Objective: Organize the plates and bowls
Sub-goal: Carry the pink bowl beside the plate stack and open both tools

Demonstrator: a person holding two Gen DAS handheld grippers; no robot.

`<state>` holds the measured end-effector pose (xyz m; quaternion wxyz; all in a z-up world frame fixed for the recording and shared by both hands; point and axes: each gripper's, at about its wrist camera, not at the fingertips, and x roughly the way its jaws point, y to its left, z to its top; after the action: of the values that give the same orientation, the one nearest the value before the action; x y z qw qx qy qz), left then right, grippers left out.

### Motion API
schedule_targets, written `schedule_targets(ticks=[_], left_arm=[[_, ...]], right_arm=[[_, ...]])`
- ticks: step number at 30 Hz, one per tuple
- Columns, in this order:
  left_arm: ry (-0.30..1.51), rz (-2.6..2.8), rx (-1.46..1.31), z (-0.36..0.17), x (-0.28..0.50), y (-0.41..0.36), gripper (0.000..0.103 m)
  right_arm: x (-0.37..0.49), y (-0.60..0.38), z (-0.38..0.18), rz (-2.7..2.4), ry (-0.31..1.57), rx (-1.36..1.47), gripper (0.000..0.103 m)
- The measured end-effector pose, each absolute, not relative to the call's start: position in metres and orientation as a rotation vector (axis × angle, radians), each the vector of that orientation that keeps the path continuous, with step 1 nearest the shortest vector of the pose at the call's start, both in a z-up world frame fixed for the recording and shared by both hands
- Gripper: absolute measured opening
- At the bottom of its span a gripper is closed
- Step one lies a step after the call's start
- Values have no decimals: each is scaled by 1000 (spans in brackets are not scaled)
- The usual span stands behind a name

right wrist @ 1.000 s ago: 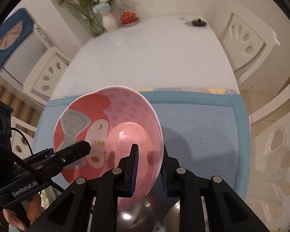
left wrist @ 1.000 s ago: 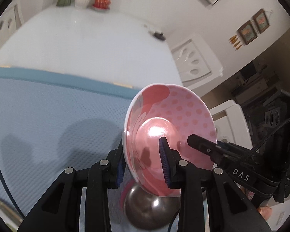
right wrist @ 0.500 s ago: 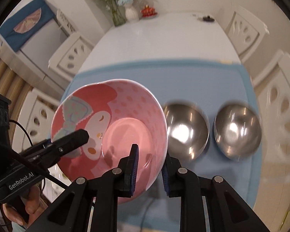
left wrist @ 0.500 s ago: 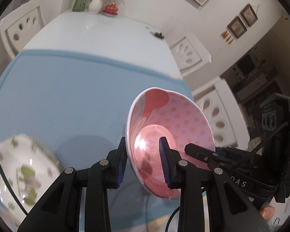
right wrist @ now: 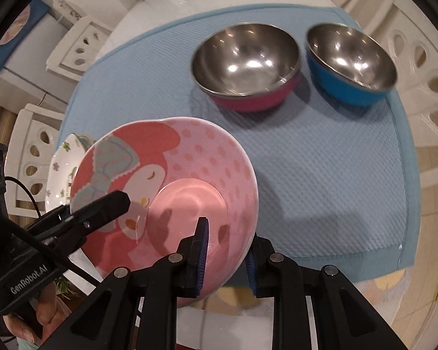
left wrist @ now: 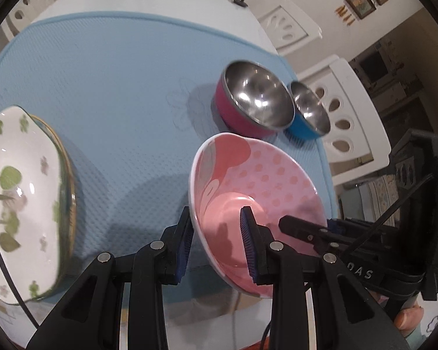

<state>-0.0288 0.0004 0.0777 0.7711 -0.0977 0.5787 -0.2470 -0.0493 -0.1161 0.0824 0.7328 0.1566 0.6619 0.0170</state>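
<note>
Pink bowl (left wrist: 257, 192) clamped by both hand-held grippers, left (left wrist: 216, 248) and right (right wrist: 226, 258)

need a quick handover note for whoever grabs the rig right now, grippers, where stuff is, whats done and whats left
Left gripper: shut on the pink bowl, one rim.
Right gripper: shut on the same bowl's opposite rim. The bowl is tilted, held above the near edge of the blue mat.
On the mat: a magenta steel bowl and a blue steel bowl side by side; stacked plates at the left.
Done: pink bowl lifted.
Left: set it down, probably with the other bowls.
</note>
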Motion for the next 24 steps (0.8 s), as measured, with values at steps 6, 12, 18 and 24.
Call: schedule_targets(ticks=[6,12,18,24], left_arm=[[1276,-554,-214,63,-27,-3,28],[1287,-556,-222,55,-26,0,28],[1287,-570,-250,56,-24,7,28],[1279,-562,-250,65,-20,17,28]], right_arm=[[-54,-125,71,27,1438,374,23],[-57,-138,59,25,1428,483,23],[-59,-146,62,39,1421,523,23],[-57,-153,65,51,1424,533,23]])
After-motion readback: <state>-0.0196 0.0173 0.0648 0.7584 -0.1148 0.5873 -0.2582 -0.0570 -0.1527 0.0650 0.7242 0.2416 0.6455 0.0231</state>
